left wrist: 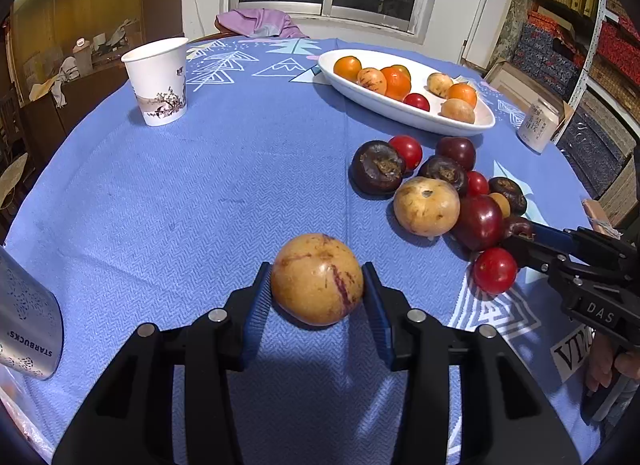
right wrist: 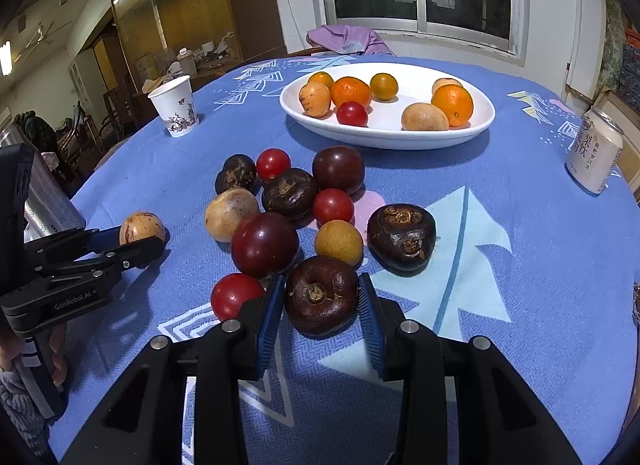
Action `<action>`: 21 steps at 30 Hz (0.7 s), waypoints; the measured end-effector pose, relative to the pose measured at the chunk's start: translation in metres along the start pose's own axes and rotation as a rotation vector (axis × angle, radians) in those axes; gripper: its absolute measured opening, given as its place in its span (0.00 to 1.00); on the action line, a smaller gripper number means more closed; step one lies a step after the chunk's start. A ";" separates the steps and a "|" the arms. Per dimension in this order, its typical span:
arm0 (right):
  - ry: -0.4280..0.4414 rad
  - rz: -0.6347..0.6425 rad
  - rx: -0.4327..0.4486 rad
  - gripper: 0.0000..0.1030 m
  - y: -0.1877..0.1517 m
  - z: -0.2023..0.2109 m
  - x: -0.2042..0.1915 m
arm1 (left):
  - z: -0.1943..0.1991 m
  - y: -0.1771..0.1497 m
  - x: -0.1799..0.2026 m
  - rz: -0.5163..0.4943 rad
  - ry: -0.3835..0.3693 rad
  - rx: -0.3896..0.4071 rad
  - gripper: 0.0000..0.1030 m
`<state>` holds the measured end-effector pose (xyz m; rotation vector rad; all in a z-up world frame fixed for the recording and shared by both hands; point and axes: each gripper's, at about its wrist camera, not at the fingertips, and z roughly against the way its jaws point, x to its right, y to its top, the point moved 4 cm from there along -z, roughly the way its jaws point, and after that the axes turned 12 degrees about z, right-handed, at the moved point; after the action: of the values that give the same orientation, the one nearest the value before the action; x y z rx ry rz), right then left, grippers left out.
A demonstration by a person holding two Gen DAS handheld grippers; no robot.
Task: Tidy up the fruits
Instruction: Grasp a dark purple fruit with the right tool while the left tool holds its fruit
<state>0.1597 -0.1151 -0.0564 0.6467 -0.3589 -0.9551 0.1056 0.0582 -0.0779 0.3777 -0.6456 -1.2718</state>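
Tablecloth (right wrist: 520, 225); chestnut (right wrist: 321, 295) between right tool (right wrist: 322, 317)

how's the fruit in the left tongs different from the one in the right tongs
The left tongs hold a tan fruit, smooth with reddish streaks; the right tongs hold a dark brown fruit, wrinkled with a stem scar on top. Both are round, gripped between blue pads, on the blue cloth.

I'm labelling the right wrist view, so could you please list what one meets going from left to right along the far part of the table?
Paper cup → white dish holding oranges and other small fruit → drink can near the right edge.
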 end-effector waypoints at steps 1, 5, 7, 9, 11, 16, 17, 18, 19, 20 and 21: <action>-0.004 -0.006 0.002 0.37 0.000 0.001 0.002 | 0.001 0.000 0.000 0.004 -0.004 0.002 0.42; -0.002 -0.052 0.026 0.26 0.002 0.007 0.013 | 0.007 0.001 0.003 -0.004 -0.008 0.033 0.42; 0.003 -0.072 0.041 0.20 0.004 0.012 0.019 | 0.011 0.001 0.007 -0.023 -0.007 0.057 0.42; -0.009 -0.090 0.057 0.20 0.007 0.018 0.026 | 0.015 0.002 0.012 -0.039 -0.008 0.077 0.42; 0.004 -0.100 0.029 0.20 0.004 0.011 0.030 | 0.014 0.003 0.019 -0.064 0.001 0.083 0.42; 0.006 -0.067 0.017 0.21 0.004 0.008 0.024 | 0.013 0.001 0.020 -0.068 -0.001 0.074 0.42; -0.004 -0.054 0.015 0.24 0.004 0.007 0.023 | 0.013 0.001 0.018 -0.059 -0.003 0.072 0.42; -0.013 -0.048 0.011 0.27 0.004 0.007 0.023 | 0.012 0.002 0.016 -0.052 -0.004 0.068 0.42; -0.023 -0.046 0.003 0.38 0.003 0.007 0.023 | 0.011 0.002 0.015 -0.046 -0.005 0.063 0.42; -0.027 -0.044 -0.011 0.43 0.002 0.004 0.023 | 0.011 0.002 0.014 -0.043 -0.006 0.059 0.42; -0.032 -0.037 -0.033 0.44 -0.001 0.001 0.022 | 0.010 0.001 0.014 -0.042 -0.007 0.059 0.42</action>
<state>0.1712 -0.1344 -0.0562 0.6101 -0.3597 -1.0063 0.1023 0.0461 -0.0658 0.4373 -0.6853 -1.2971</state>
